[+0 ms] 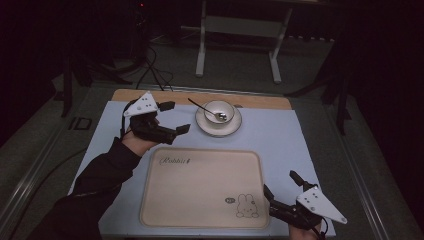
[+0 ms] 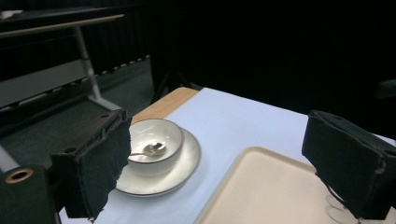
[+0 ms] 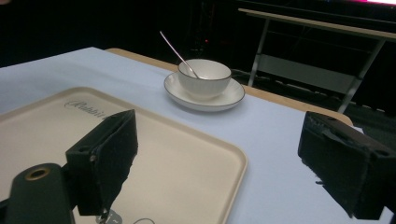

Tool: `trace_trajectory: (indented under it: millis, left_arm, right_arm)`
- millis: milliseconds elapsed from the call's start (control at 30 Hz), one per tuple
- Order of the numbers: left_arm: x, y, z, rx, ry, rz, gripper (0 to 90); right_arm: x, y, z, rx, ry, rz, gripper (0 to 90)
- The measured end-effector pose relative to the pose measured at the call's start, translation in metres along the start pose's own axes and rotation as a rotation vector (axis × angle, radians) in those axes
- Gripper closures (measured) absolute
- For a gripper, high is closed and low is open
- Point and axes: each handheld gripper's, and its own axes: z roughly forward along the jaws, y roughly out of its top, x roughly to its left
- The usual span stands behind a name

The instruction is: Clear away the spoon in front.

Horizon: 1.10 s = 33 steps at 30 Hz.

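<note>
Nearest the camera in the high view, the right gripper [image 1: 277, 190] hovers over the near right corner of the tray [image 1: 200, 200], its two black jaws spread wide with nothing between them. This beige tray lies flat on the pale blue mat [image 1: 280, 145], its long side running left to right. Cursive writing near its far left corner seems to read "Rabbit", though the letters are too small to be sure, and a drawn rabbit with a small speech bubble sits at its near right corner. Beyond the tray, at the far middle of the mat, a white bowl [image 1: 218, 111] with a dark rim stands upright on a white saucer [image 1: 234, 126]. A spoon [image 1: 205, 109] lies in the bowl with its scoop at the bottom; its long handle leans out over the rim and points up toward the far left. The left gripper [image 1: 176, 117], held by a hand in a dark sleeve, hangs just left of the saucer and beyond the tray's far left corner, aimed rightward at the bowl, apart from it. Its jaws are also wide open and hold nothing
</note>
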Motion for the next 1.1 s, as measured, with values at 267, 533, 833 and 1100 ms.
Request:
trace_trajectory:
  millis: [267,533,833,1100]
  left_arm:
    - [0.025,-0.012,0.026,0.024,0.061,-0.055,11.7]
    - [0.041,-0.026,0.049,0.053,0.089,-0.1,14.9]
    - [0.056,-0.041,0.07,0.068,0.131,-0.163,16.5]
    - [0.068,-0.052,0.088,0.082,0.17,-0.227,21.6]
  right_arm:
    - [0.0,0.0,0.001,0.009,0.006,0.001,12.0]
    - [0.0,-0.001,0.001,0.013,0.011,-0.001,12.0]
    - [0.0,-0.001,0.002,0.018,0.013,0.0,12.0]
    - [0.0,-0.001,0.002,0.024,0.013,0.0,12.1]
